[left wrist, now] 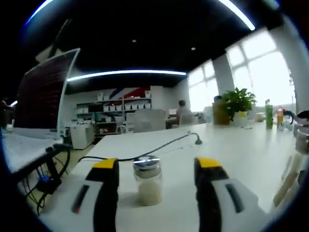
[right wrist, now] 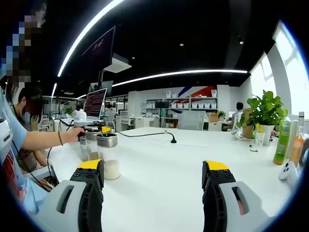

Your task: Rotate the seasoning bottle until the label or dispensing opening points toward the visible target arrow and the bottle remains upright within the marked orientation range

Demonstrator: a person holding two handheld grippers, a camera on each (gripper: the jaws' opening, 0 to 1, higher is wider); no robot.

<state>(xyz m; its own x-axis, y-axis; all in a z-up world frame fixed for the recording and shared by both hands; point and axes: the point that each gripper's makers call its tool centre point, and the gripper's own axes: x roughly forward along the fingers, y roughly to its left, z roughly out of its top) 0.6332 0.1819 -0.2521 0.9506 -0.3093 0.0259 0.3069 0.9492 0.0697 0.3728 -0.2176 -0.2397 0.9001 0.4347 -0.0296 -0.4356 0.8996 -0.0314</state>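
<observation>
Between spread left tool [left wrist: 157,180] jaws — upright seasoning bottle [left wrist: 147,180], silver cap; right tool [right wrist: 154,176] spread.

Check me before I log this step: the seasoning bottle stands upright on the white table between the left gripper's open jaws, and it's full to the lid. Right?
Not quite. In the left gripper view the seasoning bottle does stand upright on the white table between the left gripper's open jaws, but the white contents fill only its lower part; the glass above is clear up to the metal lid.

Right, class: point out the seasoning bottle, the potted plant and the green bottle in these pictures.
seasoning bottle [left wrist: 147,186], left gripper view, on its glass body, at the white powder.
potted plant [right wrist: 264,109], right gripper view, on its leaves.
green bottle [right wrist: 282,139], right gripper view, on its body.
</observation>
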